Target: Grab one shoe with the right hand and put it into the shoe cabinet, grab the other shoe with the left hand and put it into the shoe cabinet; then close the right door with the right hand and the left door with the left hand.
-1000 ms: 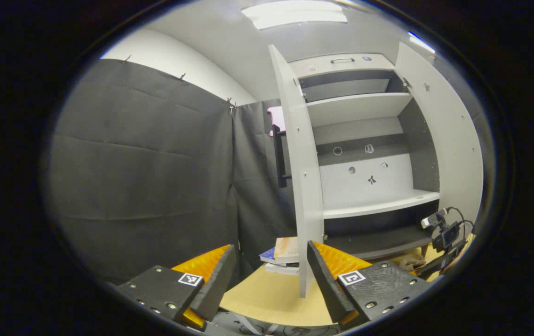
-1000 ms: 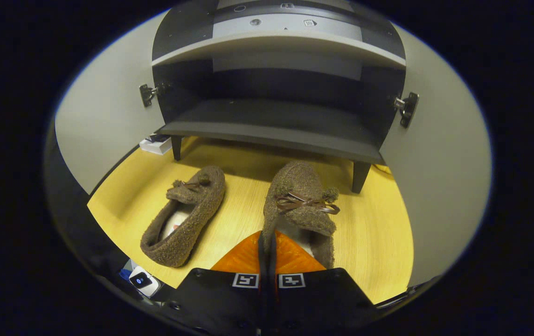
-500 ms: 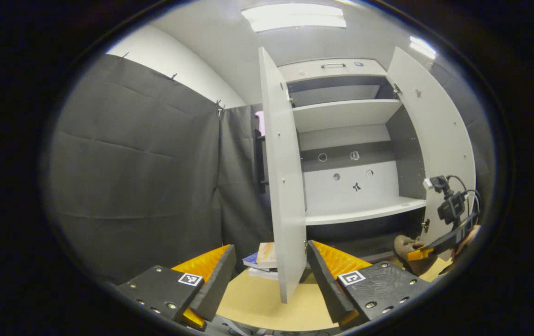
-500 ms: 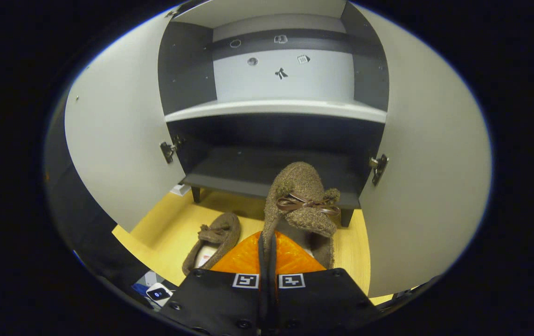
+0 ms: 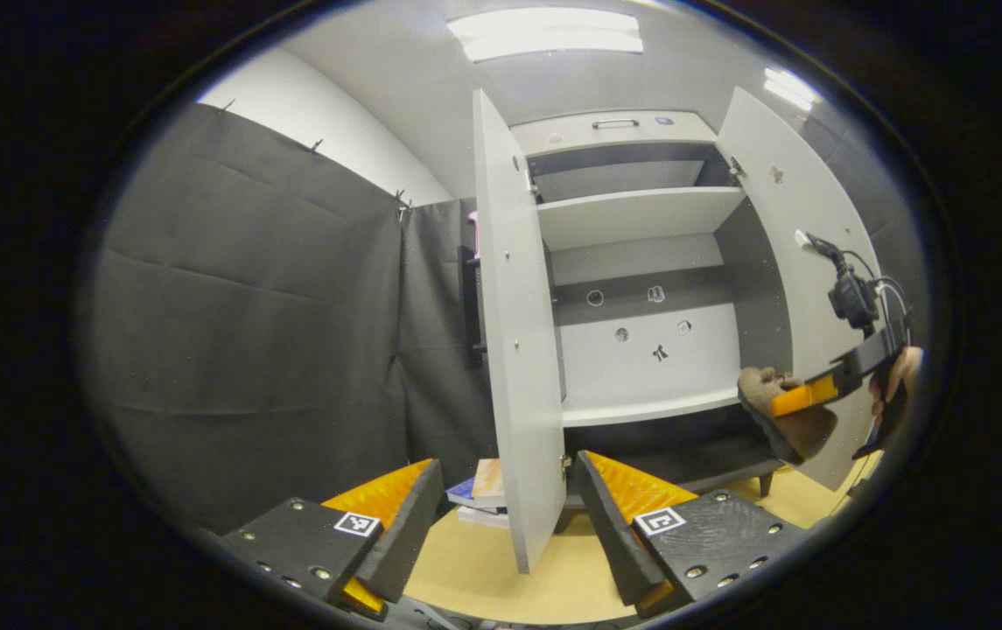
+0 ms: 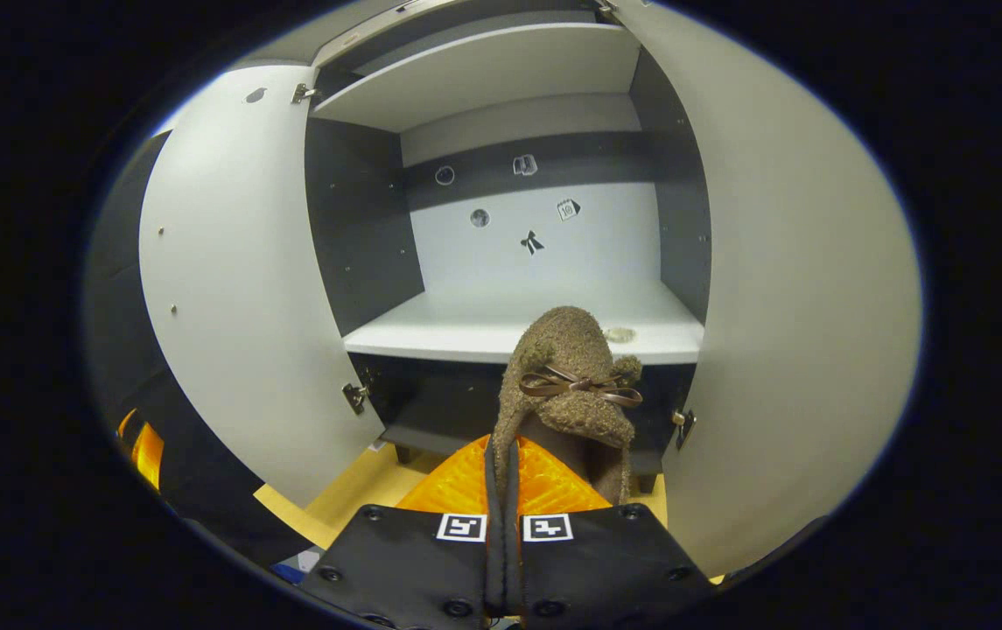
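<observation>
So you're holding the right gripper point(image 6: 501, 464) clamped on the side wall of the fuzzy brown shoe point(image 6: 566, 385), both fingers pinched together with the fabric between them. The shoe is hanging in the air in front of the shoe cabinet point(image 6: 509, 324), its toe pointing in at the light middle shelf point(image 6: 465, 324), just about level with it. In the left gripper view you're seeing that same shoe point(image 5: 785, 420) off to the right, with your hand point(image 5: 894, 385) behind it. Your left gripper point(image 5: 509, 507) is sitting wide open, holding nothing, pointing at the edge of the left door point(image 5: 514, 350). Both that one and the right door point(image 6: 798, 306) are standing open over the wooden table point(image 5: 483, 569).
</observation>
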`<state>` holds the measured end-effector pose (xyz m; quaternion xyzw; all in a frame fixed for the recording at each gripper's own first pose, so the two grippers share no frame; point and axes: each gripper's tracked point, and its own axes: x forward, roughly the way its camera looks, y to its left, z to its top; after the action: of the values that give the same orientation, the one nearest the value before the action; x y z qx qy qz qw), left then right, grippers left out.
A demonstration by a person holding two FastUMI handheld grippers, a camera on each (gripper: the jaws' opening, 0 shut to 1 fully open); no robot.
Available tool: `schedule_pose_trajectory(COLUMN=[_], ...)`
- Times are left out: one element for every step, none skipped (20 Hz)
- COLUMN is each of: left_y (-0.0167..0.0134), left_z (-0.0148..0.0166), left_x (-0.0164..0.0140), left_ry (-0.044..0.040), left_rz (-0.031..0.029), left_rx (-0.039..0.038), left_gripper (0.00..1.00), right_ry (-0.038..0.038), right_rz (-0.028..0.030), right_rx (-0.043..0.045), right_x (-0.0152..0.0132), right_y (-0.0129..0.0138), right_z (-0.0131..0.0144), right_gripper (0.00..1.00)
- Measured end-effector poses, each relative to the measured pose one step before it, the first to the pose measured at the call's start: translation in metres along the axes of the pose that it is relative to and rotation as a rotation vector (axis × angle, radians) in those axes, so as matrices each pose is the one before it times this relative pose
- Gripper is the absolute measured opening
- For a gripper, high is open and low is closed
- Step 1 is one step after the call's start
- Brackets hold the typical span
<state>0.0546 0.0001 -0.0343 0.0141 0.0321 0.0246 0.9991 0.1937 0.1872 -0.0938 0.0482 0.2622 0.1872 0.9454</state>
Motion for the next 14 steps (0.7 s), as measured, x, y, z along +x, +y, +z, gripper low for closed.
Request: schedule_pose_trajectory(left_y=[0.00146,0.00123,0.00041,0.00147,0.00144,0.00161,0.00362,0.00351,0.00481,0.00574,0.00652,0.00551,0.00528,0.00473], left_z=[0.00041,-0.00066,0.00021,-0.00127,-0.00026,-0.0023,-0.00093,-0.00089,-0.00046,-0.00202,-0.00098,-0.00154,0.00106,-0.00068], left_x=[-0.00014,0.00033,0.00096,0.00016,-0.00025,-0.00015,0.00034,-0.00083,-0.0003,0.00034,-0.00026,-0.00191,-0.00199,-0.0011], left_ry=[-0.00155,-0.00154,0.00013,0.00061,0.00246,0.00353,0.00242,0.00279,0.0034,0.00557,0.00668,0.00355,0.00056,0.00044], left_rz=[0.00391,0.00405,0.00213,0.00419,0.00401,0.00637,0.00976,0.00972,0.01122,0.01418,0.01506,0.01248,0.01338,0.01143], left_rx=[0.00174,0.00164,0.00179,0.00259,0.00312,0.00321,0.00274,0.00125,0.00149,0.00219,0.0015,0.00051,0.00068,0.0016], left_gripper=[0.89,0.89,0.89,0.89,0.89,0.89,0.89,0.89,0.89,0.89,0.89,0.95,0.89,0.89], right_ry=[-0.01873,-0.01407,-0.00871,-0.00735,-0.00825,-0.01085,-0.01098,-0.01531,-0.01362,-0.01149,-0.00885,0.00081,0.00342,0.00363], right_rz=[-0.00231,-0.00328,-0.00109,0.00138,0.00065,-0.00223,-0.00869,-0.01026,-0.00983,-0.00053,-0.00038,-0.00553,-0.01341,-0.01956], right_rx=[-0.00303,-0.00011,0.00293,0.00273,-0.00118,-0.00548,-0.01069,-0.00721,0.00304,0.01381,0.0112,0.00006,-0.00836,-0.01106], right_x=[0.00504,0.00693,0.00689,0.00662,0.00664,0.0085,0.00996,0.00973,0.00957,0.00876,0.01119,0.01118,0.01198,0.01196], right_y=[-0.00071,-0.00053,-0.00063,-0.0005,-0.00081,-0.00128,-0.00194,-0.00294,-0.00273,-0.00016,-0.00114,-0.00481,-0.00521,-0.00532], right_z=[0.01119,0.00937,0.00967,0.00764,0.00978,0.00983,0.00969,0.0111,0.00991,0.00823,0.0094,0.00541,0.00459,0.00246], right_gripper=[0.01,0.01,0.05,0.01,0.01,0.01,0.01,0.01,0.01,0.01,0.01,0.03,0.05,0.01])
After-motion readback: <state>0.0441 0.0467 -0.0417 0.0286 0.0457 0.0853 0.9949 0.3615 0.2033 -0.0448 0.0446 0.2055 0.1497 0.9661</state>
